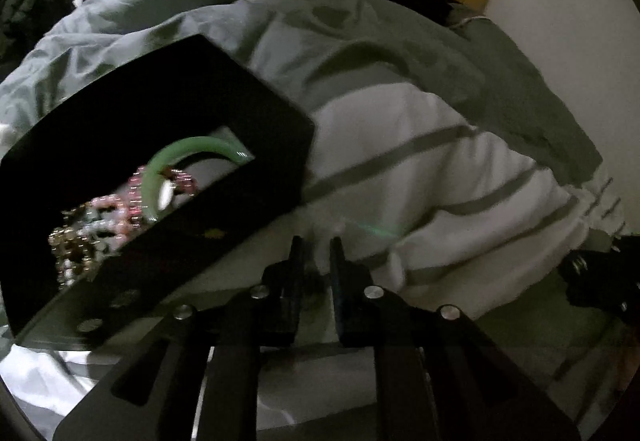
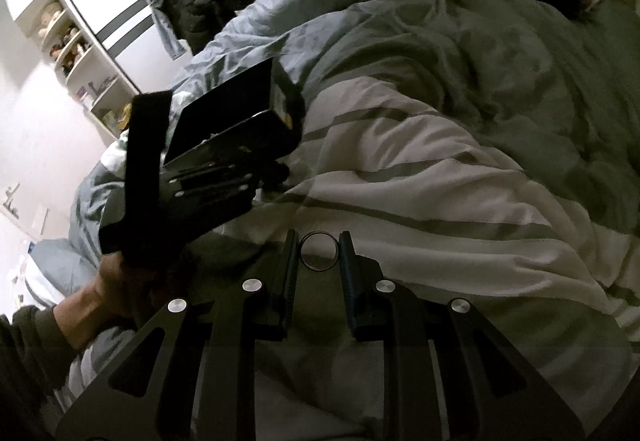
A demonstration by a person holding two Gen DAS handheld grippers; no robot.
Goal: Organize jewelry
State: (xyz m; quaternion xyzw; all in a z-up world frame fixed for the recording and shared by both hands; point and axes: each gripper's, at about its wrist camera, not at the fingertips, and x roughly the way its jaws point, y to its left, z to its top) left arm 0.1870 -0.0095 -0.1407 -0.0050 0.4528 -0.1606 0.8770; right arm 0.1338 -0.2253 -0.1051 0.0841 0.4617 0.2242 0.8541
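Rumpled striped duvet, right hand-held gripper clamping ring, fingers slightly apart

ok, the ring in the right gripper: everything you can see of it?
The ring is a thin, plain dark metallic band with a glossy edge, no stone visible. It faces the right wrist camera, so its full circle and open centre show, with bedding visible through it. It sits between the two fingers of the right gripper, near their tips, each finger pressing an opposite side. Nothing else touches it; it hangs above the striped duvet.
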